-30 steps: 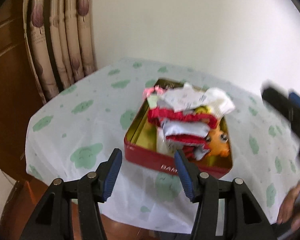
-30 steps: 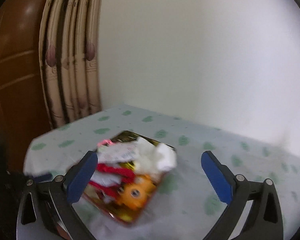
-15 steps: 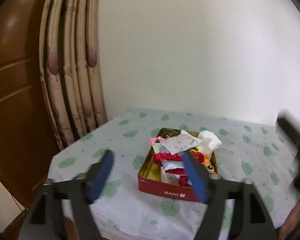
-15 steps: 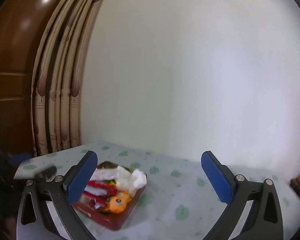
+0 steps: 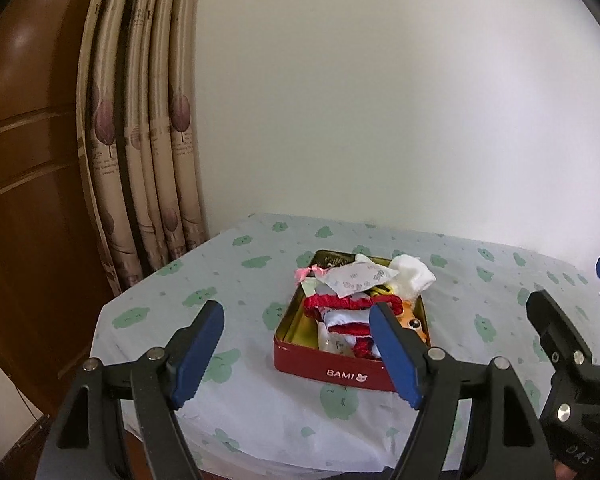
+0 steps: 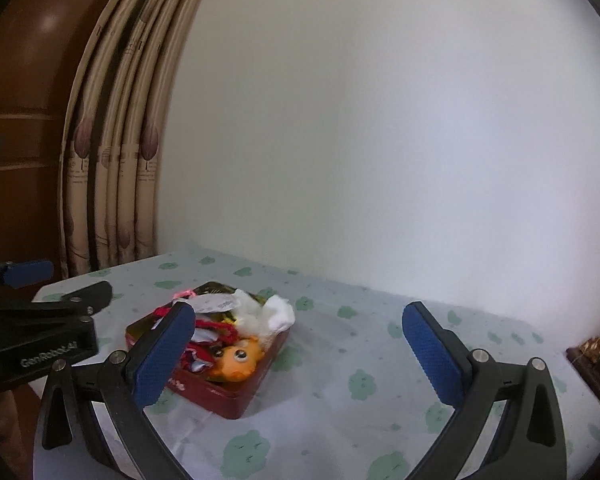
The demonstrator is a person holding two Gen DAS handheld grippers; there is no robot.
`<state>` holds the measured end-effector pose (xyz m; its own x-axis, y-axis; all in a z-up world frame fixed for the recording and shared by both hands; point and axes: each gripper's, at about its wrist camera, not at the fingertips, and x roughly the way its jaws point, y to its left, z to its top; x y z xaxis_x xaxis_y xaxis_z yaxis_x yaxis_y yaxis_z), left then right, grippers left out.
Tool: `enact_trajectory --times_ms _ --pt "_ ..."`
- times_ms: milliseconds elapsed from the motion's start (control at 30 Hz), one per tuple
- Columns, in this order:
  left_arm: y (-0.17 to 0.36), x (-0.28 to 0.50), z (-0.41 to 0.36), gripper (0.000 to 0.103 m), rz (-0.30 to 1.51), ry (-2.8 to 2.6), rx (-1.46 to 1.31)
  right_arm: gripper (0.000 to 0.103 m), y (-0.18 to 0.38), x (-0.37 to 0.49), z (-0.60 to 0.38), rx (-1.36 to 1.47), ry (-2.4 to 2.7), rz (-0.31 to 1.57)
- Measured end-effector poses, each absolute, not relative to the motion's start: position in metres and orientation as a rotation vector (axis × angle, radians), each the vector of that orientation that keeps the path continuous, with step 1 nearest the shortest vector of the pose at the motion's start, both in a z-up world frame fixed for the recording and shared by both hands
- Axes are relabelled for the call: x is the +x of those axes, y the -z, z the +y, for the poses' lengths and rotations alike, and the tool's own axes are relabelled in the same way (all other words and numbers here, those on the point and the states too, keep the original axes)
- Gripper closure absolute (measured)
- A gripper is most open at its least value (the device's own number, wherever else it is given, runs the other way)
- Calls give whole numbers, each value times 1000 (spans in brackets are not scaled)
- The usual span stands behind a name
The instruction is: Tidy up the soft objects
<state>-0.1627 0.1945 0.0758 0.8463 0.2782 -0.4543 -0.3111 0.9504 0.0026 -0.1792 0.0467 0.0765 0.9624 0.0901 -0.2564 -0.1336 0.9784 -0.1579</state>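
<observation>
Behind red tin (image 5: 350, 372), striped curtain (image 5: 148, 152)

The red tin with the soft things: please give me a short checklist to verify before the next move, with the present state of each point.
1. Left gripper open and holding nothing: ok.
2. Right gripper open and holding nothing: ok.
3. Both grippers apart from the red tin, touching nothing: ok.
4. Soft things inside the tin: the orange toy and red cloth are inside: ok. The white cloth lies over the far right corner: not ok.
5. Tin flat on the tablecloth, away from the edge: ok.
6. Any soft thing left outside the tin: cannot tell, the table is only partly in view.
</observation>
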Motion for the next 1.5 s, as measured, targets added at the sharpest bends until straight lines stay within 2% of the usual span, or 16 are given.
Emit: enact_trajectory --times_ms 367,567,1500 --pt "-74 -159 183 25 511 -300 -26 0 -74 -177 43 -149 -132 296" --pt "-77 -164 179 21 483 -283 -11 0 -68 -172 38 -94 -138 334" --pt "-71 -156 184 21 543 -262 -52 0 -69 -171 40 -104 -97 324"
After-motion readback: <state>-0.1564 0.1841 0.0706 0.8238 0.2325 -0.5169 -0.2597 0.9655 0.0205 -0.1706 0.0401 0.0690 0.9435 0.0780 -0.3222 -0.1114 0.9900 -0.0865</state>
